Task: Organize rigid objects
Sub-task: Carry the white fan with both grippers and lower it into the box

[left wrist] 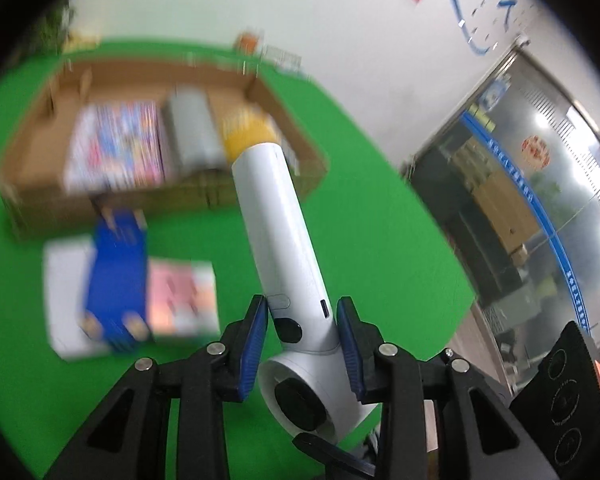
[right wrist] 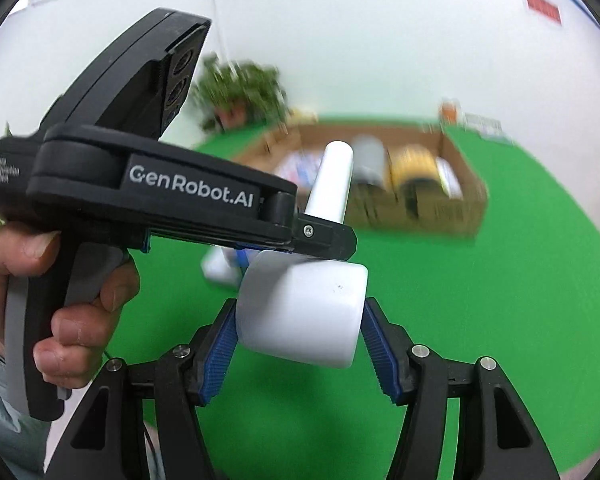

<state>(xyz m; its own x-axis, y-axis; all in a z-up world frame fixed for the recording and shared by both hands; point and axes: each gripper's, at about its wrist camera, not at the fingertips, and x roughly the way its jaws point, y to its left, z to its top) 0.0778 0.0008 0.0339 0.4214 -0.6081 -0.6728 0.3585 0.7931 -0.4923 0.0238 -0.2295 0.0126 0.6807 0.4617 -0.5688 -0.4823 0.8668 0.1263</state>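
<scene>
white fan (left wrist: 284, 240), left tool (left wrist: 302, 344) gripping, box (left wrist: 112, 196) holding books (left wrist: 116, 144)

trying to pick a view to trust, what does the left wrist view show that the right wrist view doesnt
Only the left wrist view shows the blue box lying on a white book beside a pink one, and the glass door.

Only the right wrist view shows the person's hand on the left tongs' black body, the potted plant, and the right tongs around the white device's round head.

Both share the white handheld device, the cardboard box and the green table.
</scene>
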